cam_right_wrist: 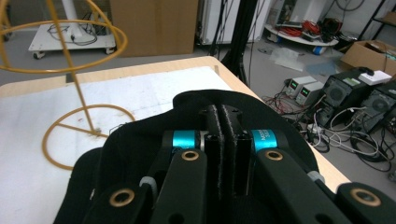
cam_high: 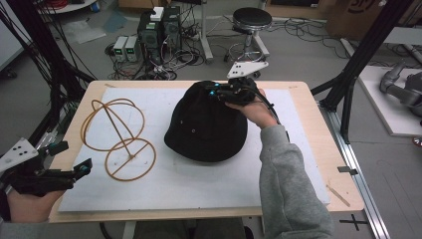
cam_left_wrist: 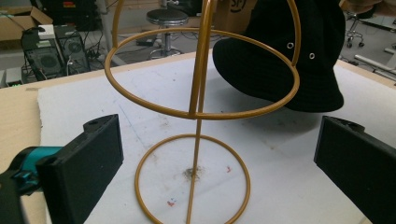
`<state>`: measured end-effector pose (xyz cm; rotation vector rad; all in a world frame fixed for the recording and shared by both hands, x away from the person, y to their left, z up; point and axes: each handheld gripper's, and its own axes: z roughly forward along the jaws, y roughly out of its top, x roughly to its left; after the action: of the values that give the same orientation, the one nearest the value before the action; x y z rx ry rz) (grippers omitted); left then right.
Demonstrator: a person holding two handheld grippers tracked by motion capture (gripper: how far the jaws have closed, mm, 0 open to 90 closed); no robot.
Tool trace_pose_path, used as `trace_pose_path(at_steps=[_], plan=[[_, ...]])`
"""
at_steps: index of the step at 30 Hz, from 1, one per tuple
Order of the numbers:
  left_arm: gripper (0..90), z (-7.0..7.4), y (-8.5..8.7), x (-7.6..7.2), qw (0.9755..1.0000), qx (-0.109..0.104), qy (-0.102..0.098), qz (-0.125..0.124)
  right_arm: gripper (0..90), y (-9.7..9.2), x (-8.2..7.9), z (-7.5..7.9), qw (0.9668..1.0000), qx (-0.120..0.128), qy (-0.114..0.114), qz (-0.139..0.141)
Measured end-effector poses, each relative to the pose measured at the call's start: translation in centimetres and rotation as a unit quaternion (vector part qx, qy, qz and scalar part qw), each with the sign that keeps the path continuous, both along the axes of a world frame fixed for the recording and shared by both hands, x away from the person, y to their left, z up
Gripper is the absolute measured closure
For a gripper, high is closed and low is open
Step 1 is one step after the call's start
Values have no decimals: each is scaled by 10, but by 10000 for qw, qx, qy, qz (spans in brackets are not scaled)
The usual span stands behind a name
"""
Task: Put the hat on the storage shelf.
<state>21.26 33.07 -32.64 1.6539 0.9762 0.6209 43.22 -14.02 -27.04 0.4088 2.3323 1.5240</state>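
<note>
Right gripper (cam_right_wrist: 223, 135) fingers pinched tight on far edge of black hat (cam_high: 206, 122); hat on white mat (cam_high: 199, 184), beside wire stand (cam_high: 118, 139), not yet on it. Left gripper (cam_left_wrist: 219, 154) jaws wide, empty, facing stand. Right forearm stretched over hat, wrist bent down.

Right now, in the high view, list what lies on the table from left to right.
left gripper → gold wire stand → black hat → right gripper, its fingers shut on the hat's crown.
</note>
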Motion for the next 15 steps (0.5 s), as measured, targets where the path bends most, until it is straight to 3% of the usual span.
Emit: trace_pose_path(at_steps=[15], plan=[[17, 5, 2, -5, 10000, -39, -90, 9, 886, 11, -27, 46, 9981, -130, -193, 571]])
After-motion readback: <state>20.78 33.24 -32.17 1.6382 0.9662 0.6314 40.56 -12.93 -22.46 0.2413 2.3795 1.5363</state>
